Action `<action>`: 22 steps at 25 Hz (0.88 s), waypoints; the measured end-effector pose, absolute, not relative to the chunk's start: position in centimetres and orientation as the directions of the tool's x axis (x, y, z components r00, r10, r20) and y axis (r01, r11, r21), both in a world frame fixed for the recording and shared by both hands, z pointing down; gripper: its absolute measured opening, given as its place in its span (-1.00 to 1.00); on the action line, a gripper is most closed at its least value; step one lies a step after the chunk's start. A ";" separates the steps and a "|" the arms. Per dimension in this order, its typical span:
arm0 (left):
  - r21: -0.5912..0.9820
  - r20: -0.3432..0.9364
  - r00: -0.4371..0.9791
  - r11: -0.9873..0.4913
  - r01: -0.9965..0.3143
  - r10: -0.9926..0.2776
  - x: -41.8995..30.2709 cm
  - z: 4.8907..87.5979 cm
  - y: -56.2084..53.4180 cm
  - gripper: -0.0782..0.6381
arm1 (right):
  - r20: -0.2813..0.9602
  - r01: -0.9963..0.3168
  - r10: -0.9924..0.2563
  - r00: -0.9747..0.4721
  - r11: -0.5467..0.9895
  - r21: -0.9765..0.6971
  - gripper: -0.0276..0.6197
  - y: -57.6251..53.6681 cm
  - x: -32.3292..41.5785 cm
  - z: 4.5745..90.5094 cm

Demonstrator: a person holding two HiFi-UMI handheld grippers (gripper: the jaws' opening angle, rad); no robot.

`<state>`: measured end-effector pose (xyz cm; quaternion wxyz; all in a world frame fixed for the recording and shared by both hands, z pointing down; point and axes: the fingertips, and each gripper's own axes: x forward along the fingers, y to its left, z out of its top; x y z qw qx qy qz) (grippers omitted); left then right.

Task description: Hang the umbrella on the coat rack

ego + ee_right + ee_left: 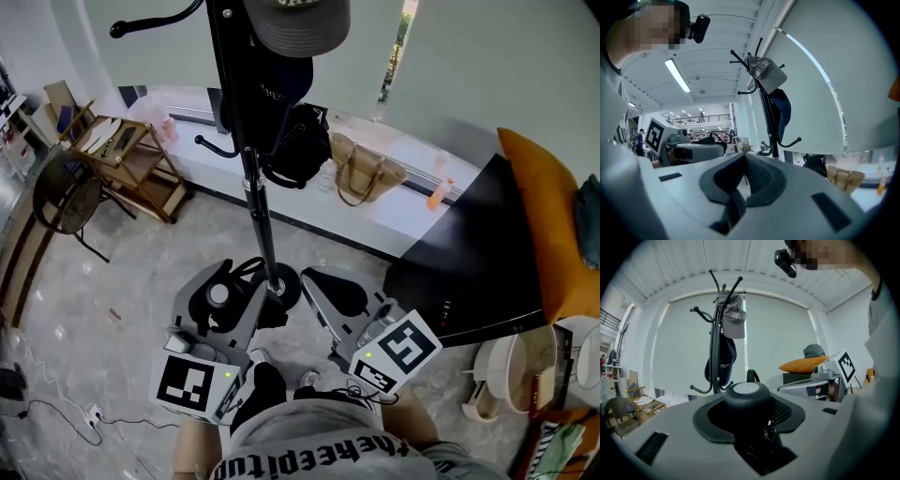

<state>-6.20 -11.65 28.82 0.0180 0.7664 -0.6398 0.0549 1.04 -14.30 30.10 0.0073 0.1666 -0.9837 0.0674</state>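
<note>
The left hand-held gripper (749,411) clamps the black umbrella (746,392), its pale cap poking up between the jaws, while the right hand-held gripper (743,161) is pinched together, empty, the coat rack (255,187) just ahead of both

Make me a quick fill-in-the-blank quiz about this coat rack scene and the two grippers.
1. The top cap on the coat rack is ___.
2. The left gripper grips the ___.
3. The right gripper holds ___.
4. The cushion is ___.
Missing words: grey; umbrella; nothing; orange.
</note>
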 end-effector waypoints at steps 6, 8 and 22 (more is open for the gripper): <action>-0.035 0.157 0.220 -0.228 -0.973 -0.963 -7.3 29.5 -13.1 -0.22 | 0.042 -0.369 -0.366 -0.929 0.919 -0.137 -0.88 -15.5 -0.1 30.2; -0.031 0.154 0.238 -0.245 -0.969 -0.959 -7.7 29.5 -13.7 -0.22 | 0.046 -0.383 -0.380 -0.924 0.913 -0.139 -0.88 -15.9 -0.5 30.3; -0.022 0.170 0.348 -0.356 -0.934 -0.922 -9.2 30.9 -17.1 -0.22 | 0.065 -0.480 -0.475 -0.877 0.866 -0.141 -0.88 -18.0 -2.1 30.7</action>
